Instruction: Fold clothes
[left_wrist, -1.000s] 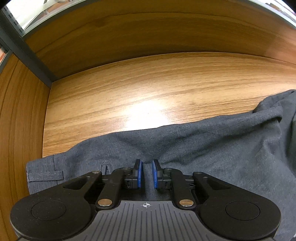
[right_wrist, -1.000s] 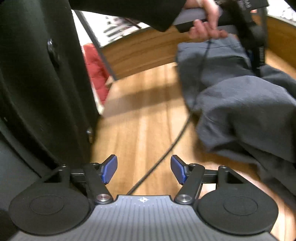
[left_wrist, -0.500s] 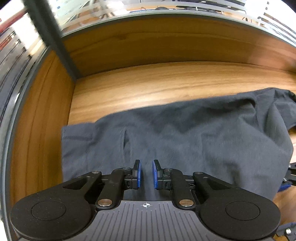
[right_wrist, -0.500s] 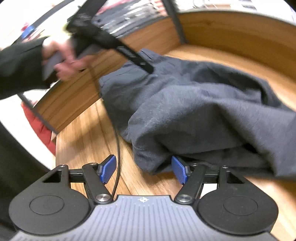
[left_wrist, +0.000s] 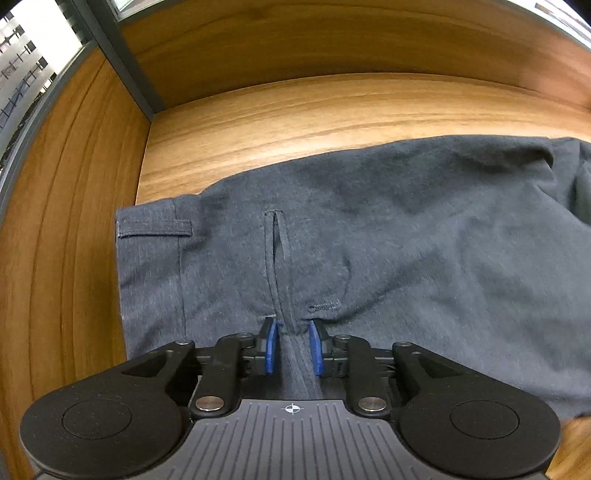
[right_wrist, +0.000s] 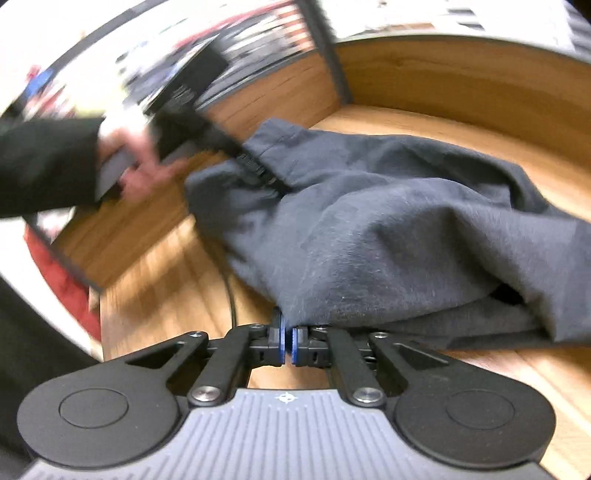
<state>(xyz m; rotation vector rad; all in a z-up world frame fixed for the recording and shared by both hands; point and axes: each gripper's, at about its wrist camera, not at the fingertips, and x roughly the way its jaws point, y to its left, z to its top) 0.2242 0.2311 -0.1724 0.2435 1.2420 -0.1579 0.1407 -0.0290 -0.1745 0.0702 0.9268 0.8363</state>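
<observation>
The wooden tabletop (left_wrist: 332, 110) fills most of my view, with raised wooden walls along its far side and its left. Spread across it lie the grey trousers (left_wrist: 406, 240), waistband end to the left in my left wrist view, with a belt loop (left_wrist: 155, 228) near the top-left corner of the cloth and a slit pocket (left_wrist: 276, 243) running down towards my fingers. In the right wrist view the same trousers (right_wrist: 388, 221) lie bunched in loose folds, one layer draped over another, their near edge reaching right down to my right fingers.

My left gripper (left_wrist: 292, 345) points steeply down at the cloth just below the pocket slit. Its blue-padded fingers (left_wrist: 271, 347) are opening, a narrow ridge of fabric standing between them; the pads look clear of it on both sides.

My right gripper (right_wrist: 287, 345) has its fingers (right_wrist: 280, 343) drawn almost fully together at the near hem of the trousers. The fabric edge sits right over the tips, but I cannot tell whether any cloth is pinched between the pads.

Across the tabletop in the blurred right view, my left hand (right_wrist: 136, 162) holds its tool against the far end of the trousers.
</observation>
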